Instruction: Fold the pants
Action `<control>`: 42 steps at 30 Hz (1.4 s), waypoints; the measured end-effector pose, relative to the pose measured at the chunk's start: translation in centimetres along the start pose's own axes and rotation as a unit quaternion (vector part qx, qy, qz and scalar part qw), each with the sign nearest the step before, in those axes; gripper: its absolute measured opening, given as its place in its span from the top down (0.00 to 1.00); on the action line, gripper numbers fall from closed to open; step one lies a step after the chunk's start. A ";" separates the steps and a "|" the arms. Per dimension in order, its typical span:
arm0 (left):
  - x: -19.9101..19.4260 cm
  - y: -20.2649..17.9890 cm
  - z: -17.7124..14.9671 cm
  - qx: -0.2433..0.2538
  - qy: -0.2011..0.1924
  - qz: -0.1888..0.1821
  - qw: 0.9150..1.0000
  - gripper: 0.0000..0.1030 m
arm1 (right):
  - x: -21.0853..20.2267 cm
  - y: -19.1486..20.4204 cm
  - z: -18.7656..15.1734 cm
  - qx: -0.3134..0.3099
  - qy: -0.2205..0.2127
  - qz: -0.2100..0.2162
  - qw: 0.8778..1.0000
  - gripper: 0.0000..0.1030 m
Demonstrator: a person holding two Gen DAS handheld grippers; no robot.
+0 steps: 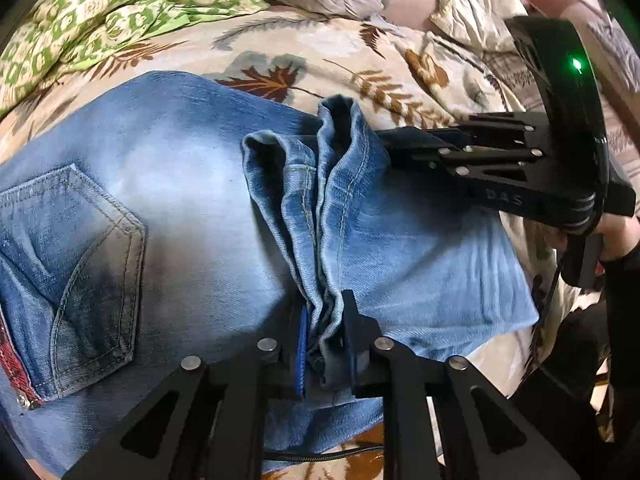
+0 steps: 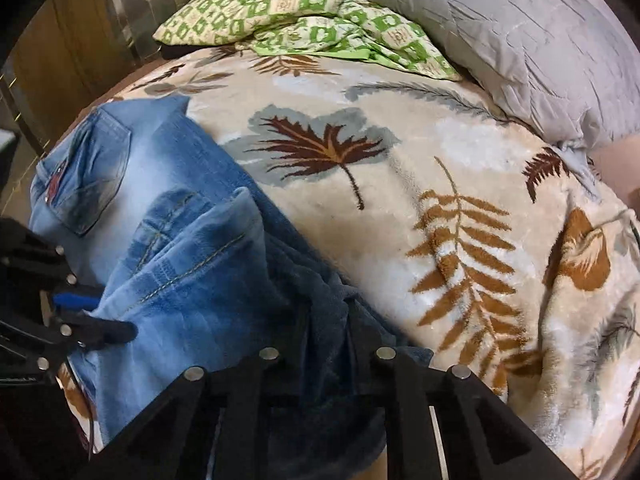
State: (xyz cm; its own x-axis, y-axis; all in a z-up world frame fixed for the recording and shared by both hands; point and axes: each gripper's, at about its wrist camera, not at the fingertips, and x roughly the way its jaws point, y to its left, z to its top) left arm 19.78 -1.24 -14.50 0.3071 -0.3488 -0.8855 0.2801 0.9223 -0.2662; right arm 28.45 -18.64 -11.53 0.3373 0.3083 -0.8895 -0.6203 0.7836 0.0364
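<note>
Light blue jeans (image 1: 180, 200) lie on the bed, back pocket (image 1: 80, 260) at the left. Their leg end is bunched into a raised ridge across the seat. My left gripper (image 1: 326, 344) is shut on the near end of that ridge, with denim pinched between its blue pads. My right gripper (image 1: 394, 146) reaches in from the right and grips the far end. In the right wrist view the right gripper (image 2: 326, 332) is shut on a dark fold of the jeans (image 2: 180, 280). The left gripper (image 2: 100, 314) clamps the same fold from the left.
A leaf-patterned blanket (image 2: 400, 208) covers the bed. A green checked cloth (image 2: 304, 12) and a grey pillow (image 2: 500, 32) lie at the far side. Wooden panelling (image 2: 60, 40) stands beyond the left edge. A person's hand (image 1: 616, 228) holds the right gripper's handle.
</note>
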 end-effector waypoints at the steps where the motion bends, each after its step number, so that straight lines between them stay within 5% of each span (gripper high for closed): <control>1: -0.2 -0.2 -0.1 0.003 -0.002 -0.002 1.000 0.70 | 0.0 -0.2 0.1 -0.003 -0.001 -0.004 1.000 0.72; 2: -0.4 -0.5 0.0 0.012 -0.005 0.001 1.000 0.65 | -0.5 -0.3 0.0 -0.004 -0.006 -0.021 1.000 0.57; 3: -0.7 -0.9 -0.1 0.020 -0.007 0.007 1.000 0.48 | -0.9 -0.6 0.0 0.001 -0.009 -0.035 0.999 0.30; 4: -0.9 -1.0 -0.3 0.024 -0.010 0.009 1.000 0.27 | -1.4 -0.8 -0.3 0.012 -0.015 -0.045 0.999 0.23; 6: -2.3 -1.3 -0.7 0.024 -0.034 0.028 0.999 0.15 | -3.3 -1.4 -0.9 0.033 -0.036 -0.035 0.998 0.21; 13: -7.3 0.8 -1.0 0.002 -0.066 0.015 0.998 0.15 | -9.0 0.9 -4.6 0.037 -0.081 -0.059 0.994 0.21; 20: -9.5 3.4 2.6 -0.043 -0.077 -0.007 0.996 0.13 | -12.2 5.8 -8.6 0.030 -0.111 -0.055 0.992 0.21; 31: -5.4 0.2 6.7 -0.038 -0.041 -0.004 0.998 0.04 | -11.7 8.8 -10.7 0.053 -0.091 -0.075 0.992 0.21; 37: -2.4 -0.4 7.8 -0.029 0.003 0.023 0.999 0.04 | -10.5 10.8 -12.8 0.003 -0.103 -0.136 0.985 0.21; 42: 0.3 -0.2 8.5 -0.022 0.032 0.070 0.997 0.04 | -8.8 13.4 -12.6 -0.072 -0.129 -0.203 0.968 0.21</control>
State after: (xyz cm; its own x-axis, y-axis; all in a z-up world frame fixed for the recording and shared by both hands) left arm 27.59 -2.95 -11.49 0.2821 -0.2067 -0.9369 0.1977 0.9681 -0.1540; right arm 8.24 -17.67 -8.97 0.7276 0.1298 -0.6736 -0.4861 0.7904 -0.3728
